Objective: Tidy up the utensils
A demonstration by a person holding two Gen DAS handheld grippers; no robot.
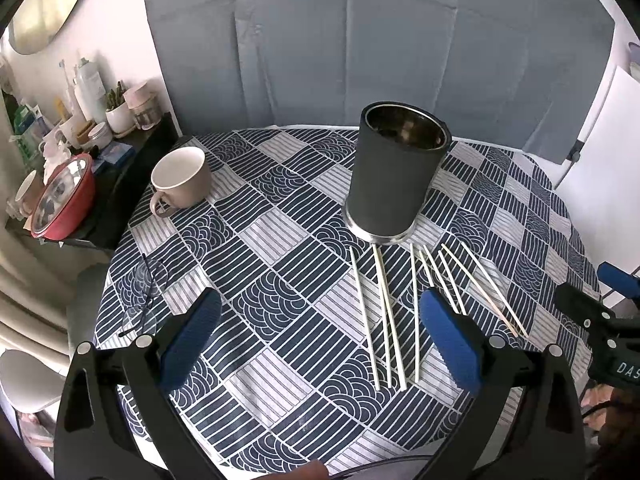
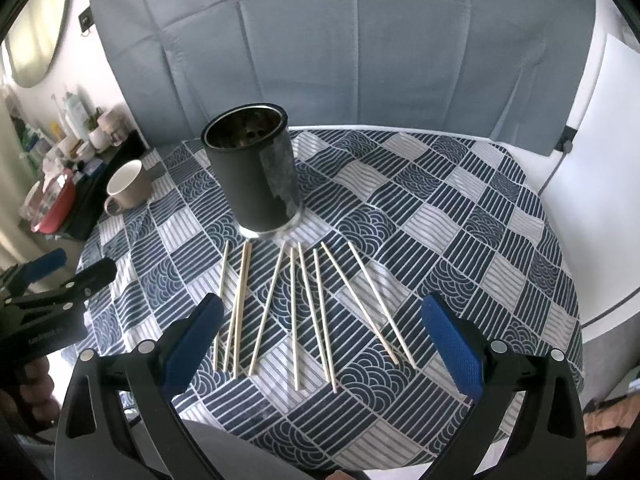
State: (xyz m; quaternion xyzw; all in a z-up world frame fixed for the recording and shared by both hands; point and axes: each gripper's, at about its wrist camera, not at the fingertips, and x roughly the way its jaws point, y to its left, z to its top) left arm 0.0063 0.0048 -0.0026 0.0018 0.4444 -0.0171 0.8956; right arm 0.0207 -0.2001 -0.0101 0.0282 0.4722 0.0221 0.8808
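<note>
Chopsticks [image 2: 296,312] lie fanned out loose mid-bench just in front of the upright dark holder [image 2: 256,176], easy pickings for dropping in, and both the left hand-held gripper [image 1: 320,340] and right hand-held gripper [image 2: 324,340] hover wide open, holding nothing yet

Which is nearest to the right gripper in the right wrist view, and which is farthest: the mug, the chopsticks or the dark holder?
1. Chopsticks, fanned out between the open jaws of the right gripper.
2. Dark holder, upright behind them.
3. Mug, far left.
</note>
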